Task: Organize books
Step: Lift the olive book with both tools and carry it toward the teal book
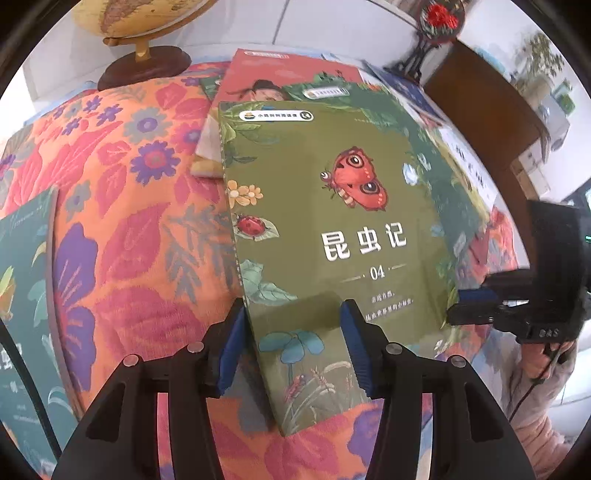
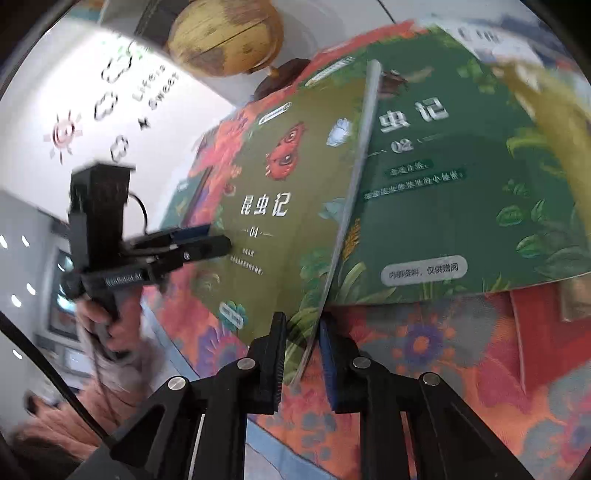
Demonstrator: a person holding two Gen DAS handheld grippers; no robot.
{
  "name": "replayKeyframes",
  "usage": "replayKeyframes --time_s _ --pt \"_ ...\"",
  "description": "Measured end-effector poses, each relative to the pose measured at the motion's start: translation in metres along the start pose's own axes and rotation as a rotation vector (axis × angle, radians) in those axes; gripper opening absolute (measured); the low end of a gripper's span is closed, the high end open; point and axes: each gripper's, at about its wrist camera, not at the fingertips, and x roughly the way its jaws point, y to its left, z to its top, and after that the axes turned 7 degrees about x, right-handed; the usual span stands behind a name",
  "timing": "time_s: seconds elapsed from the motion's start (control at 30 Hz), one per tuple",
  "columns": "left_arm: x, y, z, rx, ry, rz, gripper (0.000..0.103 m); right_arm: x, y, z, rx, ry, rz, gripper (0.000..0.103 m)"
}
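Left wrist view: the left gripper (image 1: pixel 293 345) has its two blue-padded fingers (image 1: pixel 232 350) standing part open across the near corner of the olive-green book (image 1: pixel 332 229), the one numbered 04 with a red butterfly on its cover. One finger sits off the book's spine edge over the cloth, the other above the cover — whether either pad touches the book I cannot tell. Beyond that book, several more lie overlapped; I count at least three: a dark green book (image 1: pixel 369 92) directly under it, a red-covered book (image 1: pixel 280 70) farther off, and a blue one (image 1: pixel 410 88) at the far right. To the gripper's left a single teal book (image 1: pixel 26 280) lies apart on the floral tablecloth (image 1: pixel 140 206). One globe (image 1: pixel 144 26) stands past the cloth's far edge.

Right wrist view: the right gripper (image 2: pixel 301 349) has its jaws drawn nearly together on the raised edge of the olive-green book (image 2: pixel 273 206), the thin edge running up between the pads. Just beyond, to its right, the dark green book (image 2: pixel 443 166) numbered 02 lies flat. The left gripper (image 2: pixel 207 242) shows at the far left, held by a hand (image 2: pixel 110 325).
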Motion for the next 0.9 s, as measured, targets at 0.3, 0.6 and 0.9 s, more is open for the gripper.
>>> replayKeyframes --time_s 0.3,0.6,0.9 --pt "-0.001 0.003 -0.007 0.072 0.016 -0.032 0.051 0.019 -0.020 0.010 0.092 0.072 0.144 0.021" --pt "-0.007 0.022 -0.009 -0.077 -0.034 -0.092 0.045 0.012 -0.013 0.009 0.082 -0.039 0.069 0.014" --pt "-0.022 0.003 -0.010 -0.027 -0.056 -0.013 0.045 -0.005 0.043 -0.004 -0.178 -0.175 -0.022 0.014"
